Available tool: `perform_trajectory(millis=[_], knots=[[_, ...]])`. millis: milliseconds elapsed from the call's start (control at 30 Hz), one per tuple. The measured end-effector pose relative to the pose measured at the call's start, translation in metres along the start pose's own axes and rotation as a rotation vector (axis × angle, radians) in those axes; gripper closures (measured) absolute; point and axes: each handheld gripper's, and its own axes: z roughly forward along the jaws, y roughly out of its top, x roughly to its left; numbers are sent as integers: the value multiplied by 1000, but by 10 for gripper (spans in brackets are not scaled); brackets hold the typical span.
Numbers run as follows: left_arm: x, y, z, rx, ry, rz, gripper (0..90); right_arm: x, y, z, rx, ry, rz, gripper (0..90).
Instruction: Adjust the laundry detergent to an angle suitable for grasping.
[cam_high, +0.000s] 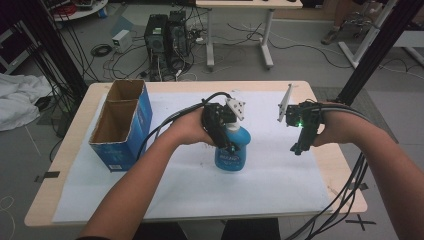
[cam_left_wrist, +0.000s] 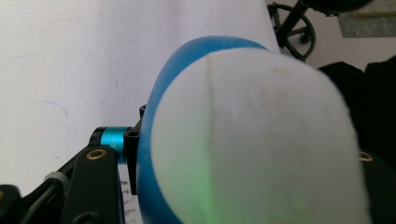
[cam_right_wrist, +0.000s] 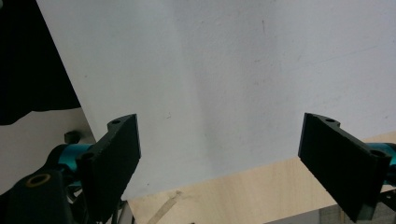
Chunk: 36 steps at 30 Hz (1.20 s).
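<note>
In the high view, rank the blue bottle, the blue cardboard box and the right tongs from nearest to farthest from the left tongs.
1. blue bottle: gripped in the left tongs.
2. right tongs: to their right, over the white sheet.
3. blue cardboard box: at the table's left.

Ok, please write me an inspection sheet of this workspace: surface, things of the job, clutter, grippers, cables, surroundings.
Surface: wooden table under a white sheet.
Job's things: blue bottle standing upright at mid-sheet; blue cardboard box, open, on the left.
Clutter: nothing seen.
Grippers: left gripper shut on the blue bottle; right gripper open, nothing between the jaws, above the sheet's right edge.
Cables: black cables trail from both grippers over the table edge.
Surroundings: computer towers, loose floor cables, white desk behind.
</note>
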Motion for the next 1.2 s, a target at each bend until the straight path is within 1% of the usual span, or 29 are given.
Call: perform_trajectory(millis=[100,133,233,333,400,567,600,700,867,967,1000,1067,1200], knots=[[0,0,0,0,0,0,388,0,0,0,-2,1,3,122],[-3,-1,-2,-4,-39,28,388,0,0,0,-2,1,3,122],[-3,-3,-4,-11,-49,38,387,1,1,0,6,3,3,122],[-3,-4,-6,-13,-53,42,387,1,1,0,3,3,4,122],[-2,-7,-10,-25,-64,42,387,2,1,0,2,0,3,122],[-2,-10,-12,-31,-70,51,387,2,1,0,0,1,0,122],[-2,-10,-12,-33,-70,48,387,3,2,0,4,0,8,122],[-2,-12,-13,-33,-67,46,387,2,2,0,3,1,0,122],[-2,-13,-15,-38,-68,47,387,2,2,0,3,0,1,122],[-1,-16,-17,-49,-82,51,387,3,3,0,2,0,3,122],[-1,-16,-18,-52,-84,51,387,2,3,0,1,0,-5,121],[0,-17,-19,-60,-82,55,387,3,4,0,5,2,0,122],[1,-20,-21,-53,-85,50,387,2,4,0,3,0,-3,122]])
